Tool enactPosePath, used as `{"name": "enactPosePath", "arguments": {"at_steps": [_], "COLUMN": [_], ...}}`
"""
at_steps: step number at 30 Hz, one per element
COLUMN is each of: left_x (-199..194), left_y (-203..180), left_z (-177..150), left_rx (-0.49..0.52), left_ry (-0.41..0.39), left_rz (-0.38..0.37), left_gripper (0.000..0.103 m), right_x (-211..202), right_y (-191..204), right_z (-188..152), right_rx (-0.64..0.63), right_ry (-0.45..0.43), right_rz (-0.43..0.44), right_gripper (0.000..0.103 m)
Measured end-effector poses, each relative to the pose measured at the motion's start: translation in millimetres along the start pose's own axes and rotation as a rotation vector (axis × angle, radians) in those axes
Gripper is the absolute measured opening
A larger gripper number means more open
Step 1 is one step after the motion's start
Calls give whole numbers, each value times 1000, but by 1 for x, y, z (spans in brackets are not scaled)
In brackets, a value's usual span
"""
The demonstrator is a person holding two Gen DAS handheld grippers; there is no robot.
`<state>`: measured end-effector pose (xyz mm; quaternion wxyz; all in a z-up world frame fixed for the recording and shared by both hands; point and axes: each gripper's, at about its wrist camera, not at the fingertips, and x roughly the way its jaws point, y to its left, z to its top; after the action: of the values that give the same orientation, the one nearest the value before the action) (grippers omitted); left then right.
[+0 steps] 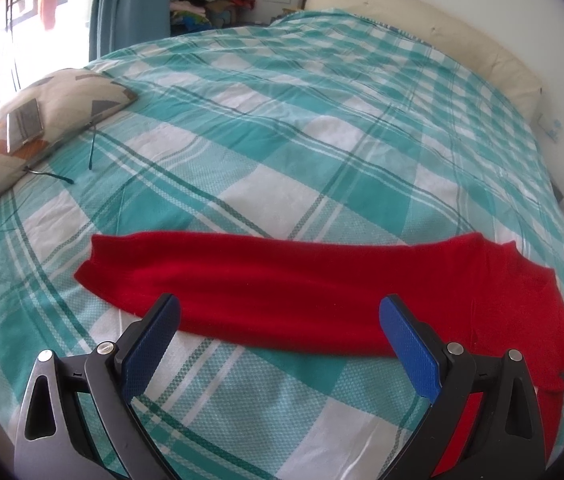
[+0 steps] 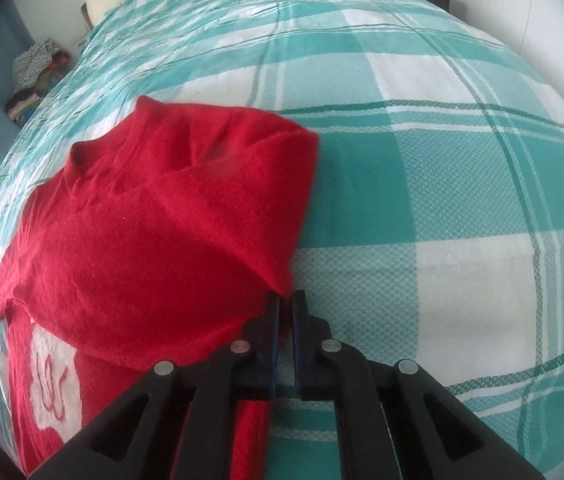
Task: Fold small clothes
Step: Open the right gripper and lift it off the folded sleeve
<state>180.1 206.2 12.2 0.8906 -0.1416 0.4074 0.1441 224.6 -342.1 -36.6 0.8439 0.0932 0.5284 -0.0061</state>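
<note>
While the red sweater [image 2: 154,220] lies on the teal-checked bedspread [image 2: 441,200], the right gripper [image 2: 285,300] pinches its folded-over edge; the left gripper [image 1: 280,312] hovers with jaws spread wide above the sweater's long side, near a patterned pillow [image 1: 62,96].

Red knit sweater [image 2: 134,240] with white motif lies on the bed, partly folded: one sleeve [image 1: 266,280] stretched flat sideways, the other side doubled over the body.
</note>
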Motion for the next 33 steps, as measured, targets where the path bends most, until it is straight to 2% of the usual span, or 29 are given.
{"name": "enactPosePath", "arguments": {"at_steps": [2,4,8,13,19,23,25,28,30,33], "left_x": [-5,-9,-15,-21,-22,-15,-5,11,19,32], "left_y": [-4,-7,-13,-24,-37,-40,-25,27,66,113], "left_z": [-1,-1,0,-3,-7,-8,1,21,32,41], "left_rx": [39,63,94,154,229,264,222,55,-13,-31], "left_ry": [-28,-54,-94,-136,-170,-138,-62,36,71,130], "left_rz": [28,41,52,82,133,116,40,-48,-37,36], "left_gripper": [100,100,100,100,100,100,100,100,100,100], "right_x": [-11,-32,-63,-89,-97,-93,-89,-87,-91,-98], "right_y": [0,4,15,17,20,17,17,19,20,26], "right_z": [-4,-14,-41,-83,-111,-121,-122,-121,-121,-122], "right_rx": [0,-29,-118,-148,-163,-141,-137,-138,-150,-168], "right_ry": [-25,-105,-177,-243,-325,-342,-336,-337,-349,-366], "right_rz": [-14,-42,-51,-23,-4,21,31,55,71,80], "right_gripper": [57,65,68,72,73,73,73,73,73,73]}}
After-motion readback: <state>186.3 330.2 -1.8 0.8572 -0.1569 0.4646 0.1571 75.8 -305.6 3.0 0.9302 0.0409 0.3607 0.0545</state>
